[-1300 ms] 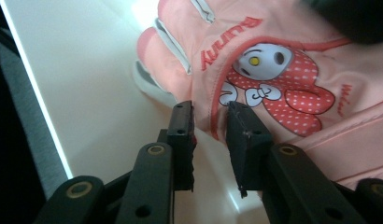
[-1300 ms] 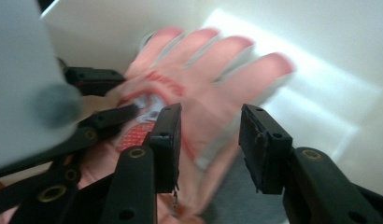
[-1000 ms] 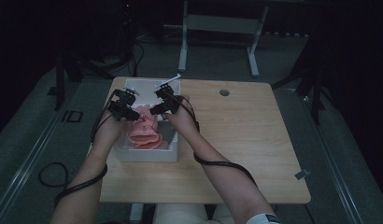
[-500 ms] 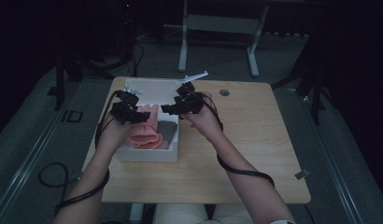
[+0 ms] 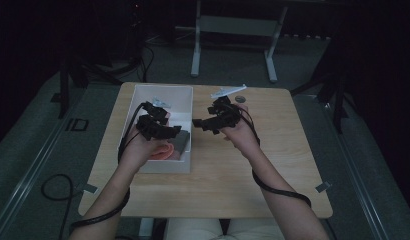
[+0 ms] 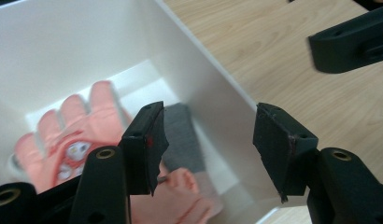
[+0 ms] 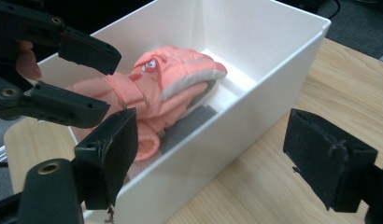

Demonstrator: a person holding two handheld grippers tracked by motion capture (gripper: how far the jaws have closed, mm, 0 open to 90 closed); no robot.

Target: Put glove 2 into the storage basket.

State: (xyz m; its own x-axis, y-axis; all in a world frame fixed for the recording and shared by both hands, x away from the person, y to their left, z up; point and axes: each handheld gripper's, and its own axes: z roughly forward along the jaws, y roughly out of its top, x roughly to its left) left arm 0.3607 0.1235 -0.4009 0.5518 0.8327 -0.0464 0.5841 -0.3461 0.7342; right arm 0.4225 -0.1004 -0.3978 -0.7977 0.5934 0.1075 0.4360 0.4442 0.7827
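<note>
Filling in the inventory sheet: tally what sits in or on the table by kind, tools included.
Pink gloves: 1
Grey items under the glove: 1
White boxes: 1
Tools: 2, left tool and right tool, both open and empty
Total: 5
Small bits at the table's far edge are too unclear to count.

One pink glove (image 7: 166, 84), one white box (image 7: 255, 32)

Support: rectangular light-wood table (image 5: 273, 165) with rounded corners, centre of the high view, on dark grey floor. Directly on it: open white rectangular plastic box (image 5: 185, 102), upper left of the tabletop; small round dark grommet (image 5: 240, 99) near the far edge, top centre. Remaining wood surface bare.
</note>
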